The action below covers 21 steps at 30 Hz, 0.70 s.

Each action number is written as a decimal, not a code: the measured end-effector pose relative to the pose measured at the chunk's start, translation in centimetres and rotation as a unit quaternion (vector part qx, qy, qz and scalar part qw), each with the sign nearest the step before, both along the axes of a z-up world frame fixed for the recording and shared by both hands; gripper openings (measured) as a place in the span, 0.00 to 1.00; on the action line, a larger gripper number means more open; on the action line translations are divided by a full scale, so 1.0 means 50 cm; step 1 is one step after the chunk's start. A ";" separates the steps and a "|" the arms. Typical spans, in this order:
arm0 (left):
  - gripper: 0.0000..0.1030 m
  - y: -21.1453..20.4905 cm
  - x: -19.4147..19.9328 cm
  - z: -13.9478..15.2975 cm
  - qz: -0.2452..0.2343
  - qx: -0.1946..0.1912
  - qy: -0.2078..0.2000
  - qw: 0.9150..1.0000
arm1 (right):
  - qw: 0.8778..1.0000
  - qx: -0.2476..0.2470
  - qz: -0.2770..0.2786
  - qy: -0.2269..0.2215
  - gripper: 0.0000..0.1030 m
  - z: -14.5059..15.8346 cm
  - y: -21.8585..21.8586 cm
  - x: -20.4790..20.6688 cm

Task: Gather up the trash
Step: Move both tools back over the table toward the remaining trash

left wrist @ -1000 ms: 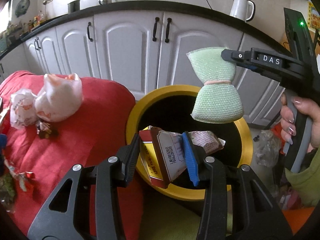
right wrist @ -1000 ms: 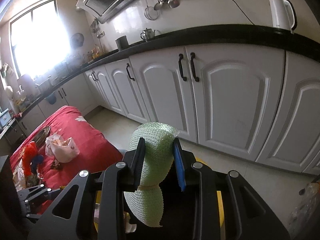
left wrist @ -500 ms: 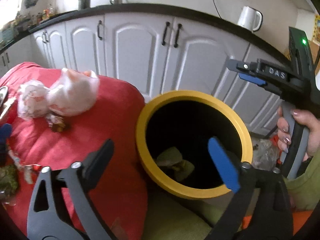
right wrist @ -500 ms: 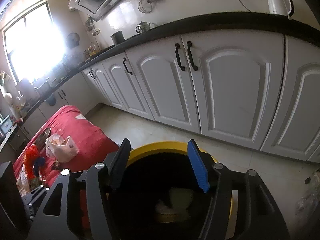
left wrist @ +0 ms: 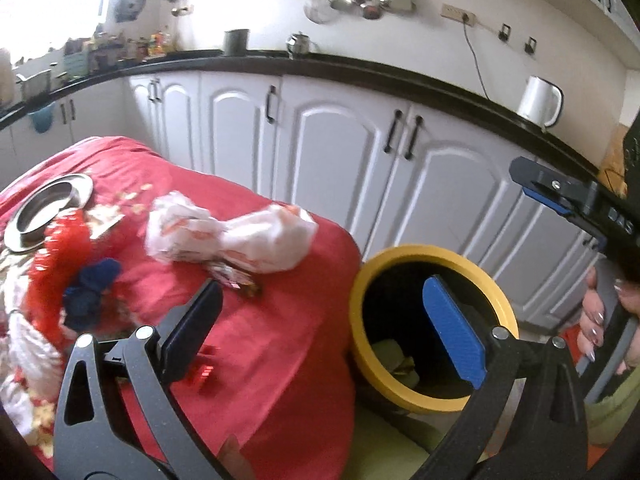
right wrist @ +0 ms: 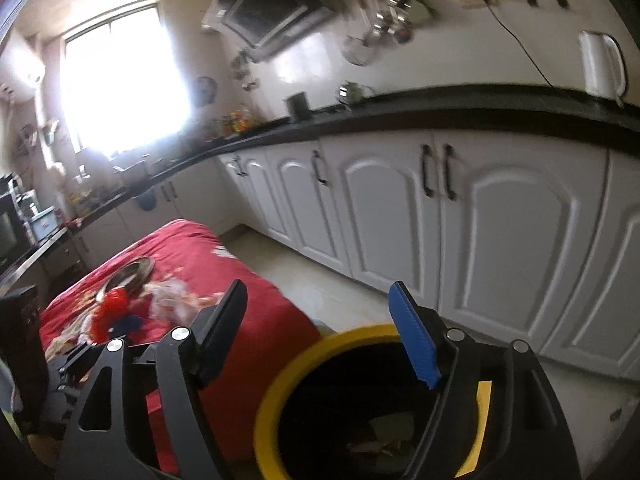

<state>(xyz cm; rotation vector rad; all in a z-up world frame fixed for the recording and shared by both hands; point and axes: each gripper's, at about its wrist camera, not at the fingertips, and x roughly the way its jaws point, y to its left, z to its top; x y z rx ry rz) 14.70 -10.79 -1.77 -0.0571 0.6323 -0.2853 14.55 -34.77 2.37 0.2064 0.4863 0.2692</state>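
Trash (left wrist: 394, 362) lies at the bottom of the yellow-rimmed bin (left wrist: 360, 344), pale crumpled bits only partly visible in the dark interior; more trash waits on the red cloth (left wrist: 280, 320) beside it. Left gripper (left wrist: 320, 332) spread fully wide, nothing between its jaws, black finger over the cloth and blue finger over the bin mouth. Right gripper (right wrist: 320, 330) jaws opening, nothing between them, hovering above the bin rim (right wrist: 272, 392) with cloth to its left. On the cloth, near the left gripper: small red wrapper scraps (left wrist: 204, 372), a dark candy wrapper (left wrist: 240, 282), then a knotted white plastic bag (left wrist: 232, 238) with orange print. Further left, a red and blue fabric tangle (left wrist: 76, 280), blurred. Beyond that, a steel plate (left wrist: 44, 210) near the far edge of the cloth. Person's hand (left wrist: 604, 320) grips the right gripper's handle at the right edge of the left view. Behind everything, white cabinets (left wrist: 340, 168) under a black counter, white kettle (left wrist: 538, 100) on it, utensils hanging on the wall.
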 end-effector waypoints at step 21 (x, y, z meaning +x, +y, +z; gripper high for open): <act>0.89 0.191 -0.029 0.042 0.122 -0.019 -0.038 0.992 | 0.989 -0.047 0.140 -0.022 0.71 0.047 0.220 -0.010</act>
